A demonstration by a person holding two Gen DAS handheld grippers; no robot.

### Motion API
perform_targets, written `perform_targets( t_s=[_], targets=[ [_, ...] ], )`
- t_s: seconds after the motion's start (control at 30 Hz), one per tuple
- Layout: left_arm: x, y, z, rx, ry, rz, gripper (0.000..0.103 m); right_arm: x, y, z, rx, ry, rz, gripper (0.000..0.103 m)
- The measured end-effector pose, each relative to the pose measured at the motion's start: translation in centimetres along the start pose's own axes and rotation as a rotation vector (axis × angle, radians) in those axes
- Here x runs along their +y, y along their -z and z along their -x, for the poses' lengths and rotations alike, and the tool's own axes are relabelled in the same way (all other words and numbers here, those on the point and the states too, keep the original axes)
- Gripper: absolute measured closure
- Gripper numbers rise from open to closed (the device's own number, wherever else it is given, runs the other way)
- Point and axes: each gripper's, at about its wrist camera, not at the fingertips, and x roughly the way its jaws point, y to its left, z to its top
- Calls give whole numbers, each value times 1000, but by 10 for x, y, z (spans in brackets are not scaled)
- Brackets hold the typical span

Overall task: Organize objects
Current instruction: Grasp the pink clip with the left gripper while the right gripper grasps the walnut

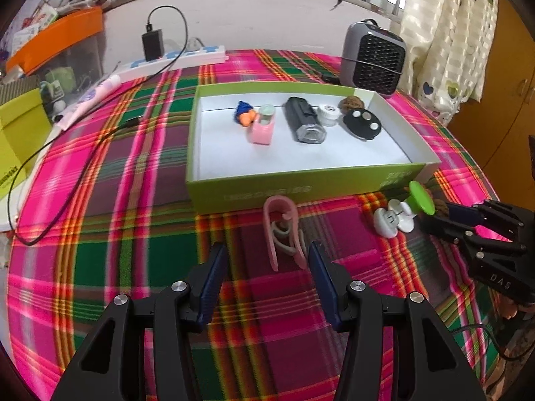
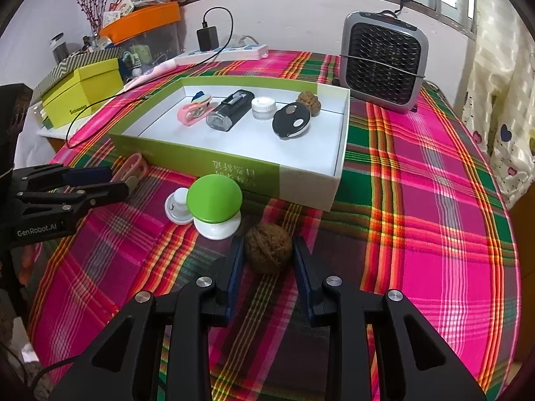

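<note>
Our right tool (image 2: pixel 265 254) clamps the walnut (image 2: pixel 268 248) near the green box (image 2: pixel 234 167); the round shell could squirt free. Left tool (image 1: pixel 265 260) stands apart.

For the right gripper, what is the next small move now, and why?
Probably lift the walnut straight up, then carry it toward the green box. The right gripper has its pads against both sides of the walnut, which sits on the tablecloth in front of the box. Another walnut already lies inside.
</note>
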Motion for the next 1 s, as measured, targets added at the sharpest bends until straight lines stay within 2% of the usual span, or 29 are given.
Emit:
perform_targets(
  t_s=[0.33, 0.47, 0.6, 0.8, 1.0],
  targets=[
    [-1, -5, -8, -7, -7, 0, 53, 2, -1, -2, -2, 23, 10, 72],
    [-2, -7, -10, -18, -16, -14, 54, 4, -2, -4, 1, 26, 18, 59],
    [-3, -8, -11, -26, -22, -22, 54, 5, -5, -7, 3, 46, 24, 59],
    [-2, -9, -12, -38, -44, -30, 65, 3, -6, -7, 1, 46, 18, 59],
    [0, -10, -12, -41, -50, -29, 70, 3, -7, -8, 1, 47, 19, 59]
  ],
)
